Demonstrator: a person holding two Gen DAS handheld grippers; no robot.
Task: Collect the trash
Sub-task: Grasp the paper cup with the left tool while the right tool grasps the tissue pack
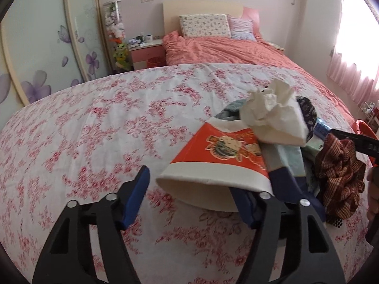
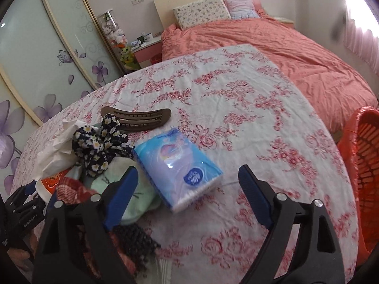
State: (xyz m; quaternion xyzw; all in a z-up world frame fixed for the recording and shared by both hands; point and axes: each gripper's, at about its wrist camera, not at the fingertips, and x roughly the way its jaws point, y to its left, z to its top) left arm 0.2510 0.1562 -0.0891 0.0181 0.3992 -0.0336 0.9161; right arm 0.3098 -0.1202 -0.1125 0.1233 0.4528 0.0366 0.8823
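My left gripper (image 1: 201,201) stands apart around the paper cup's (image 1: 218,163) rim at lower centre; the cup lies on its side, pointing up-right toward crumpled tissue (image 1: 272,116). My right gripper (image 2: 187,196), also apart, holds nothing.

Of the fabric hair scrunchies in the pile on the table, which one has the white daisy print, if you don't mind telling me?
The dark navy scrunchie beside the brown hair clip and crumpled tissue. The others are a red-brown striped scrunchie and a dark knitted one, neither with flowers.
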